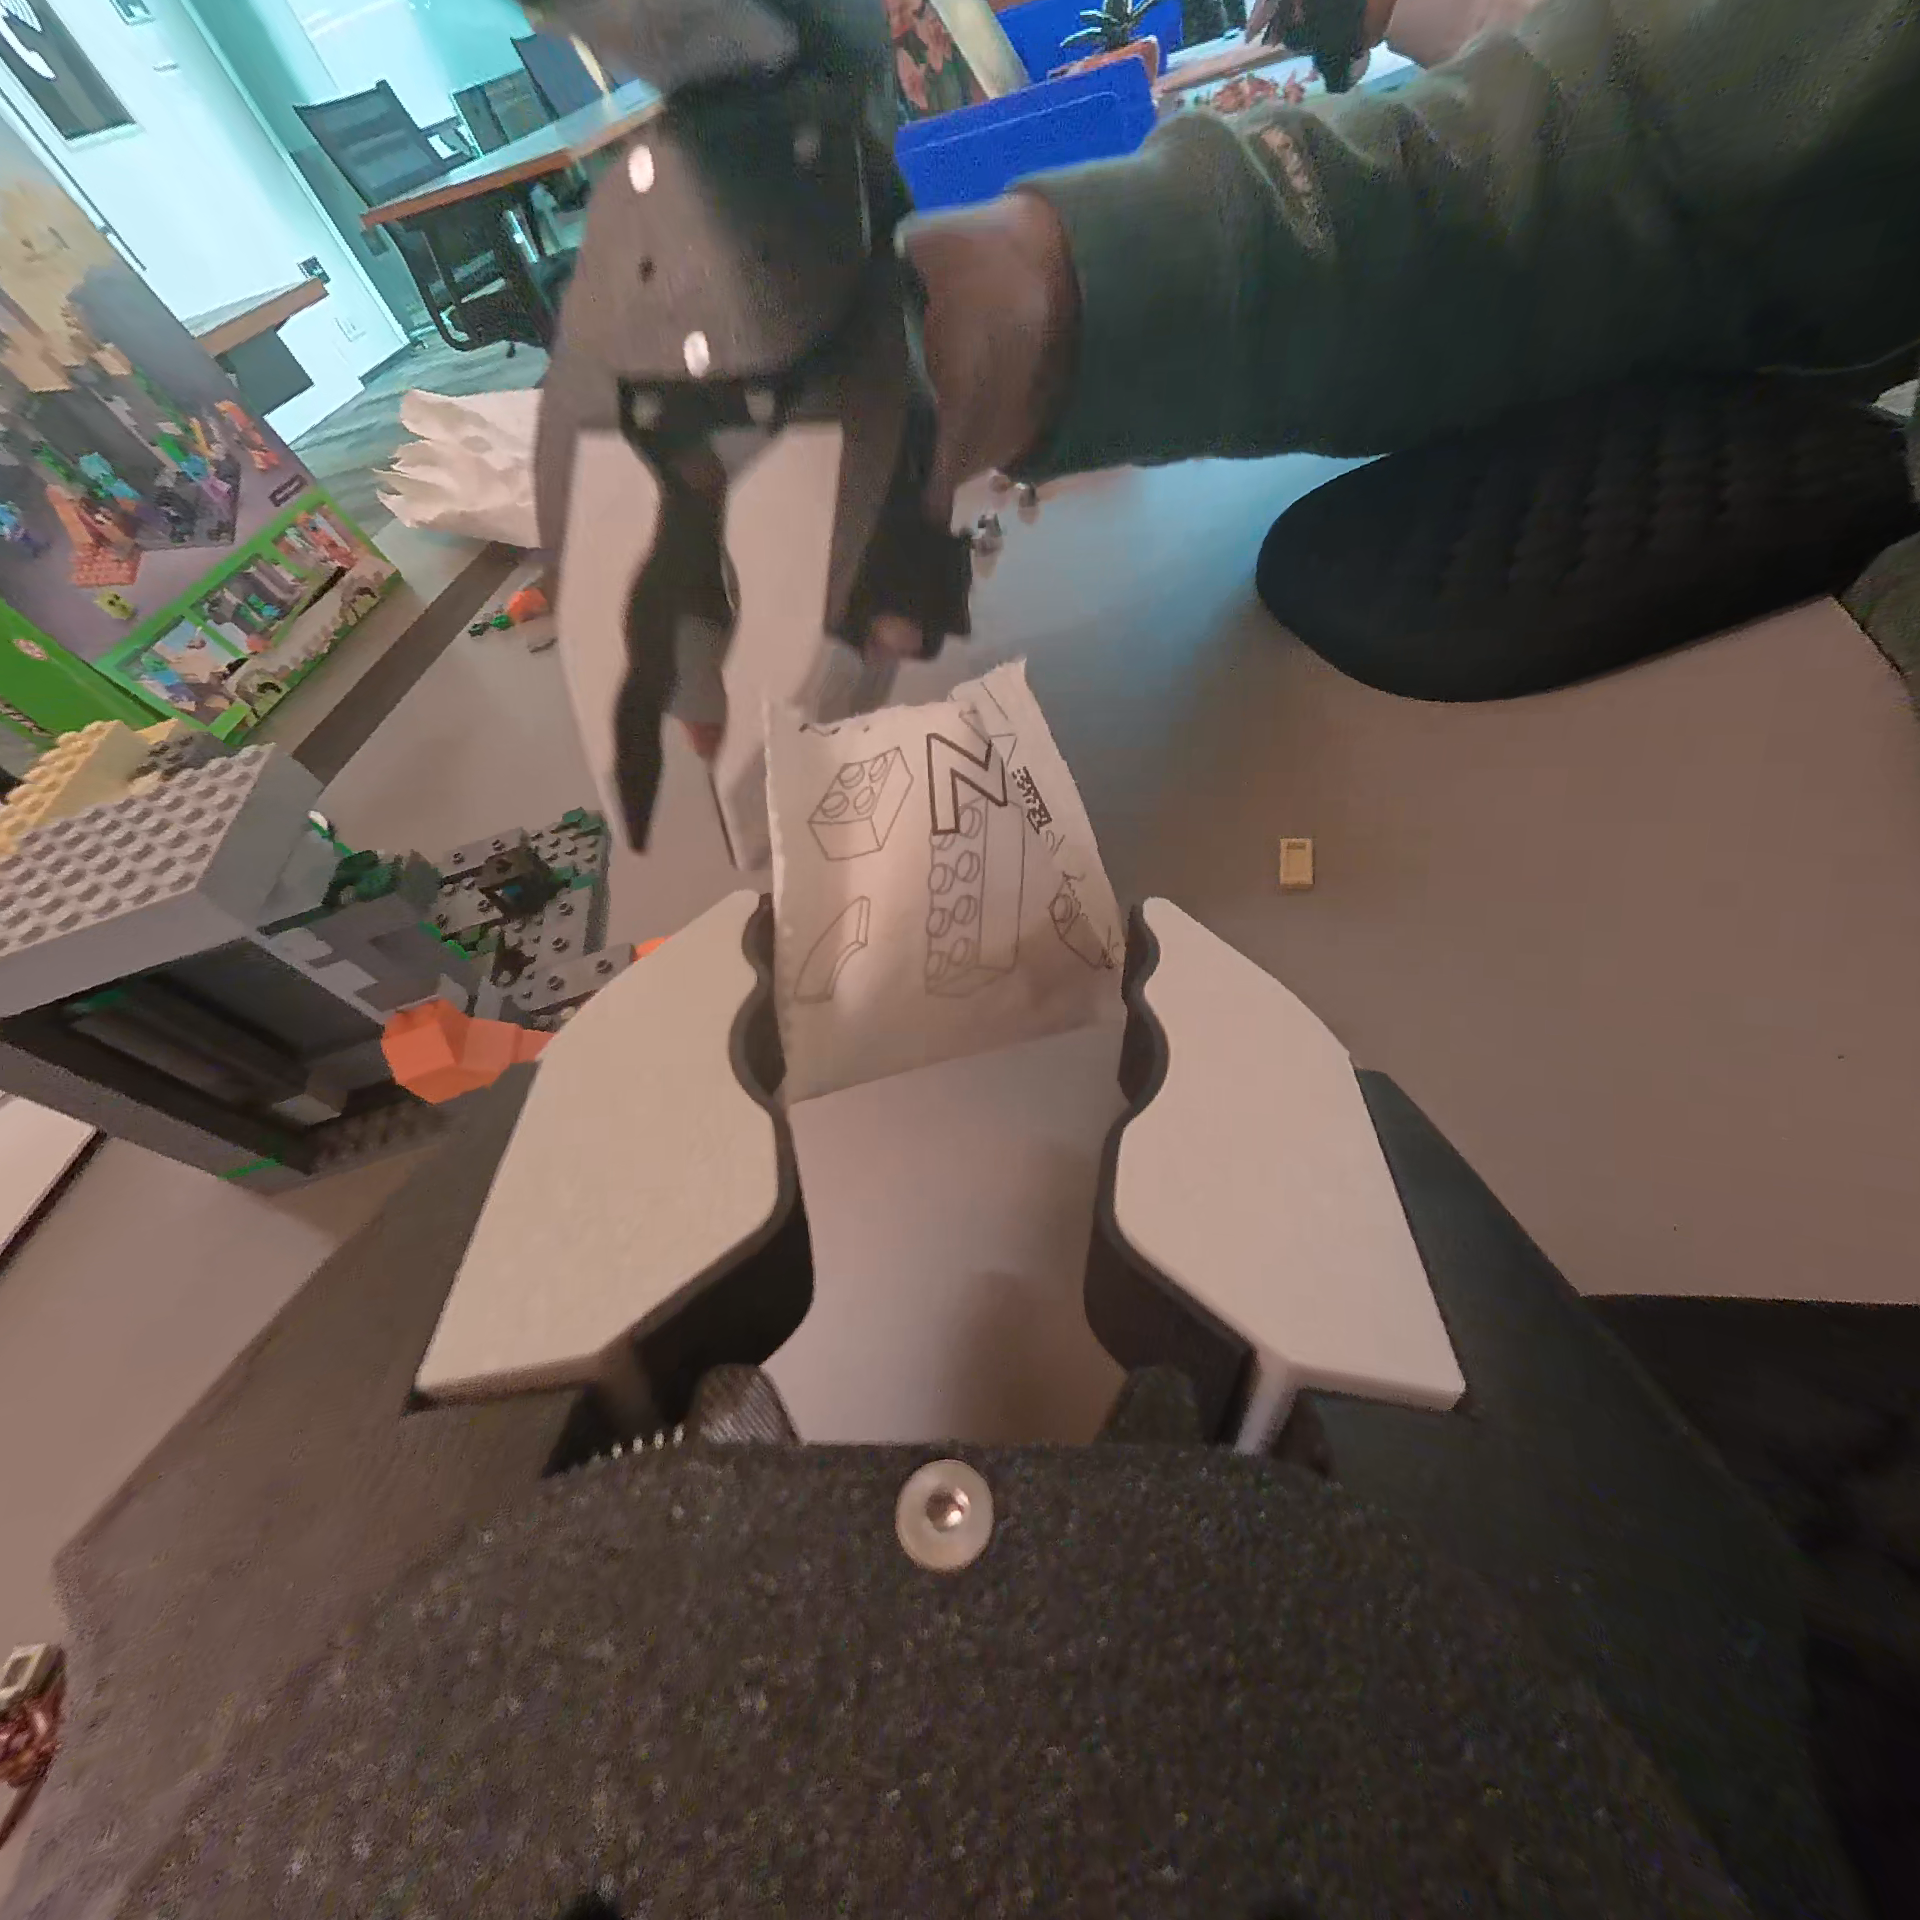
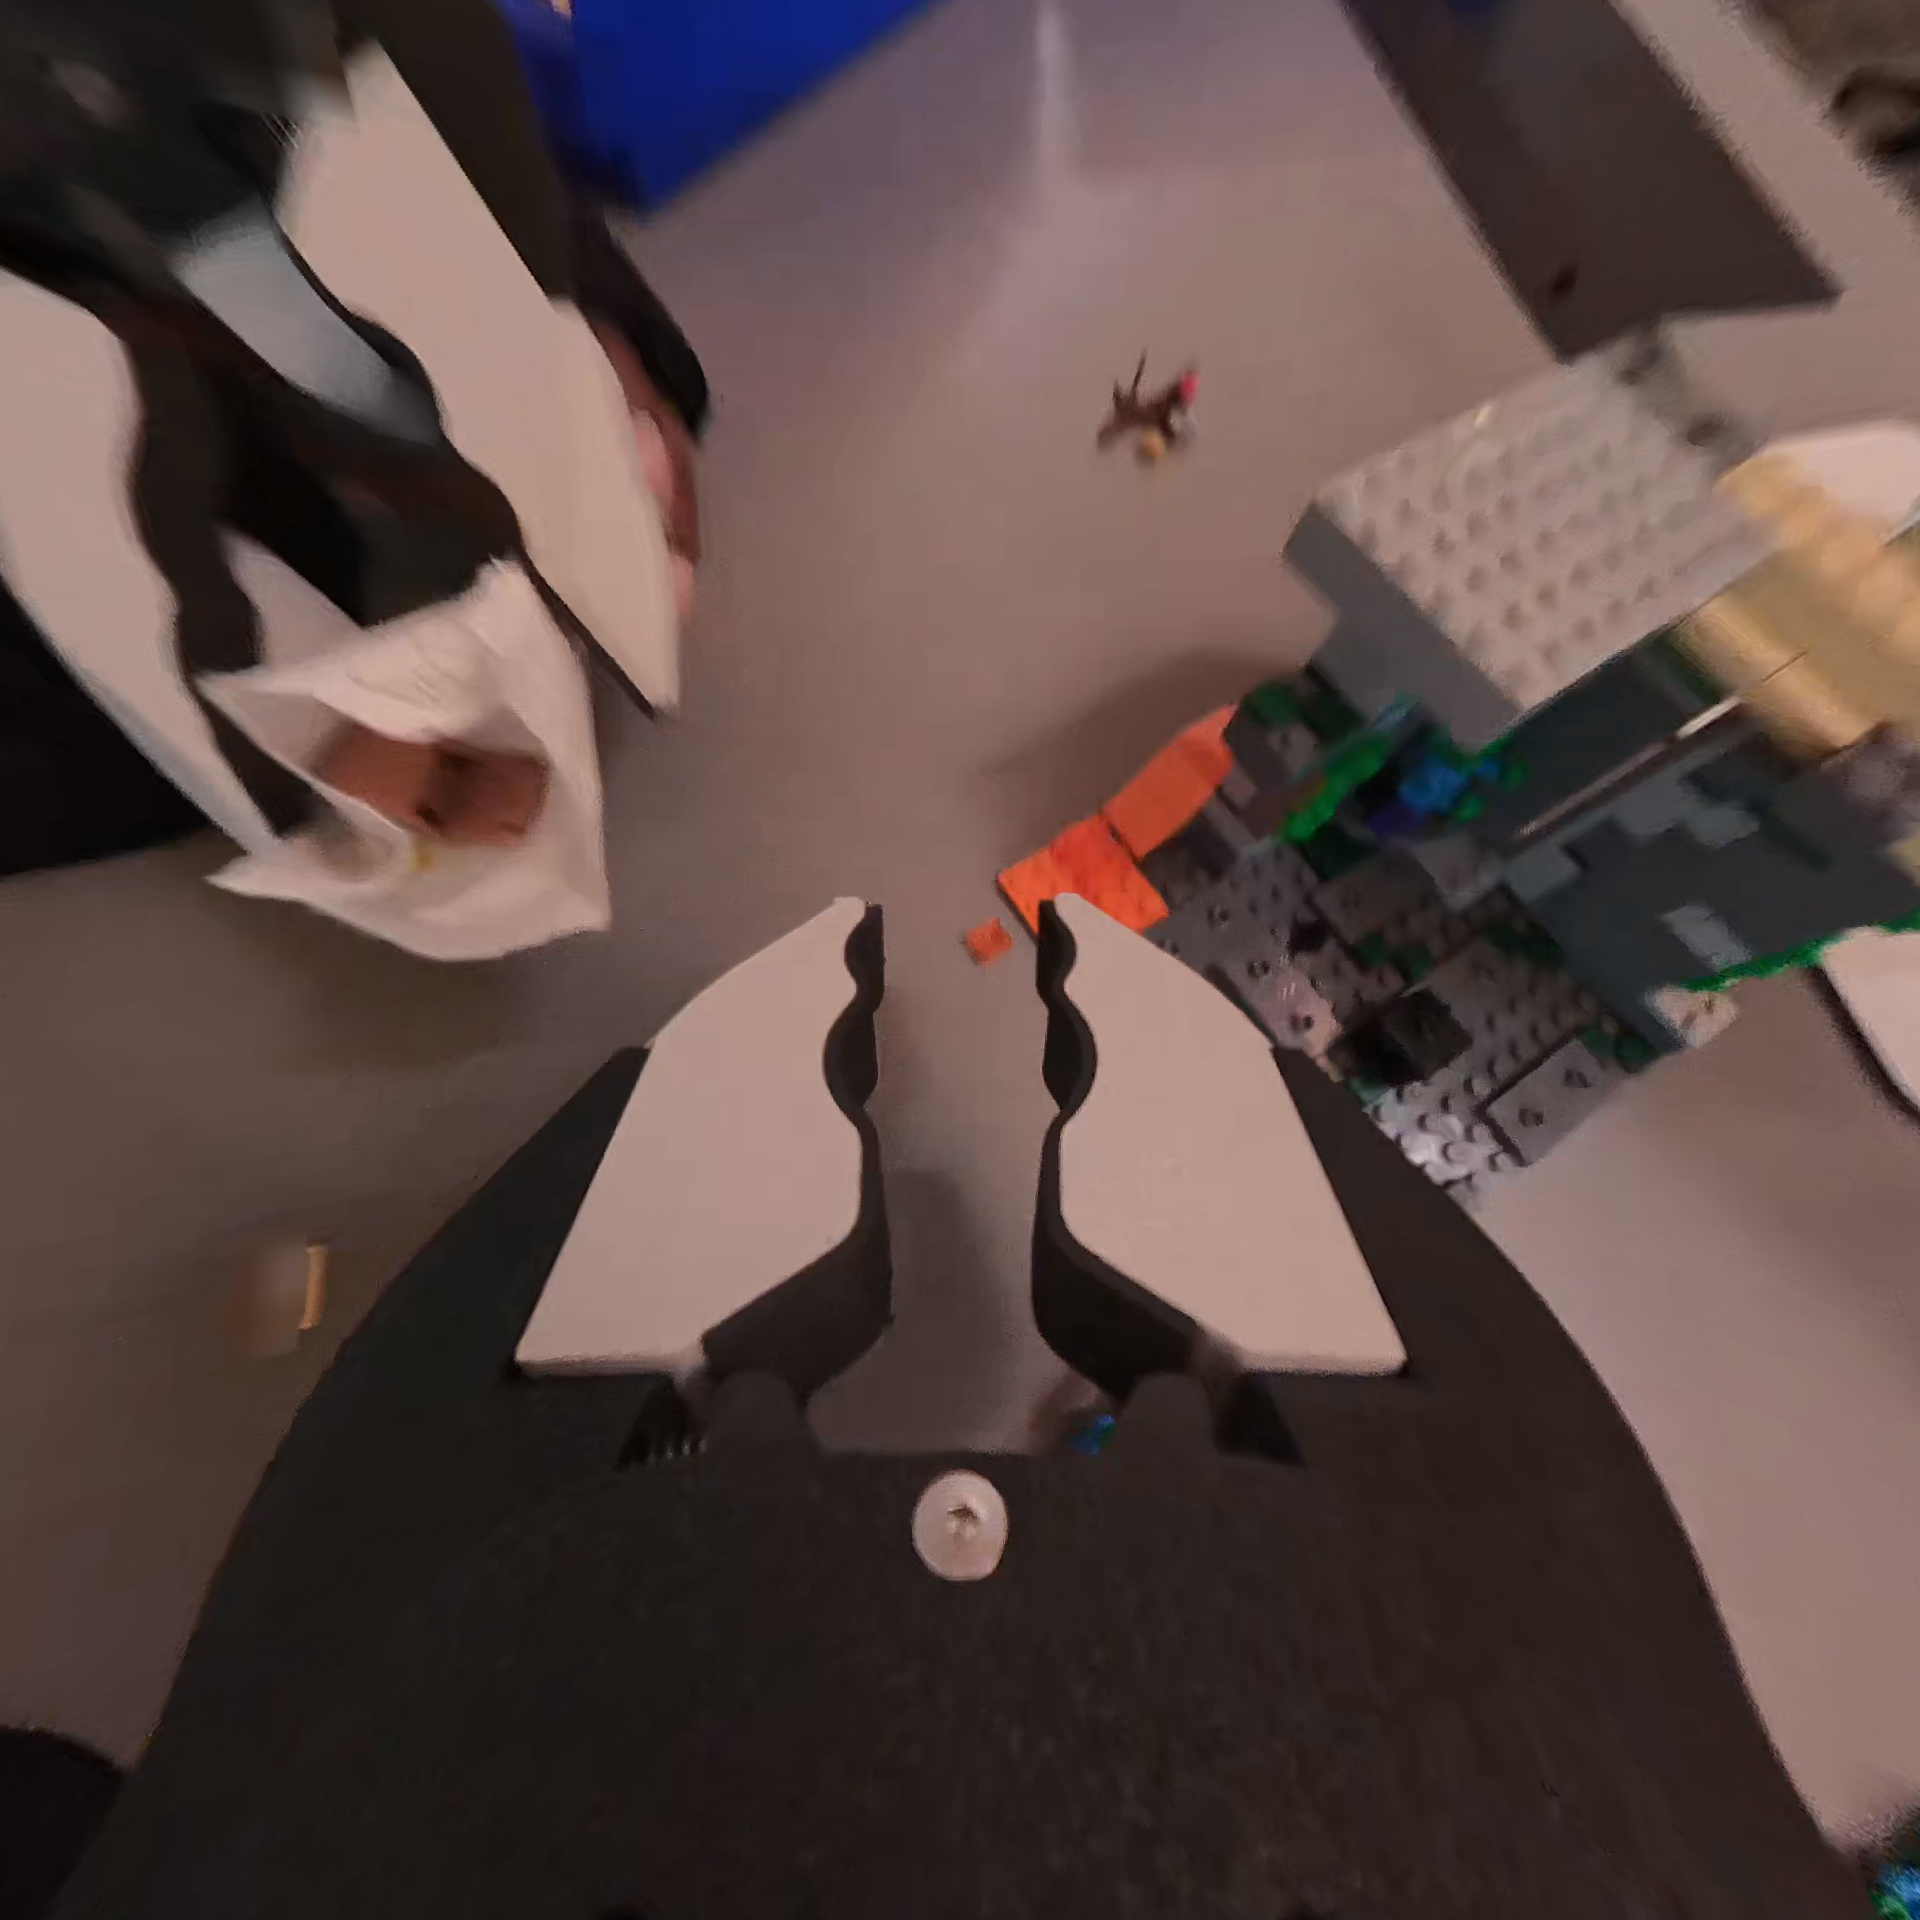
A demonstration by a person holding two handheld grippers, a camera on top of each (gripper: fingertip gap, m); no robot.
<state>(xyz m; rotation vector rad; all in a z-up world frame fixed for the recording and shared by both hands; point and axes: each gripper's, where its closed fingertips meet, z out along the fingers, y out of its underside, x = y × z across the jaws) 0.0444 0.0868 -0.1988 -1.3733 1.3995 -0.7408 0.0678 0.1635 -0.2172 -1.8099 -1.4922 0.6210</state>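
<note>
The grey table (image 1: pixel 1455 987) fills both views. On it stands a large grey, green and tan brick model (image 1: pixel 208 935), at 9 o'clock in the left wrist view and at 3 o'clock in the right wrist view (image 2: pixel 1507 831), with orange plates along its near edge. Behind it, at 10 o'clock in the left view, a printed set box (image 1: pixel 156 520) stands upright, and crumpled white paper (image 1: pixel 468 468) lies beyond.

A green sleeve (image 1: pixel 1455 260) reaches in from 2 o'clock, carrying the right gripper (image 1: pixel 691 842), which points down just beside the upper left corner of the paper bag (image 1: pixel 935 883). In its own view the right gripper (image 2: pixel 958 914) has its jaws narrowly apart with nothing between them, above bare table.

The left gripper (image 1: pixel 945 914) has its jaws wide, and the white printed bag spans the gap between the tips, its side edges against the inner pads. The right wrist view, much blurred, shows the left gripper (image 2: pixel 457 764) at 10 o'clock with the bag (image 2: pixel 468 883) at its tips, mouth open toward the camera.

A small tan piece (image 1: pixel 1296 863) lies alone at 3 o'clock of the bag. A tiny orange piece (image 2: pixel 987 940) lies just beyond the right gripper's tips, and a small dark figure (image 2: pixel 1148 410) lies at 12 o'clock.
</note>
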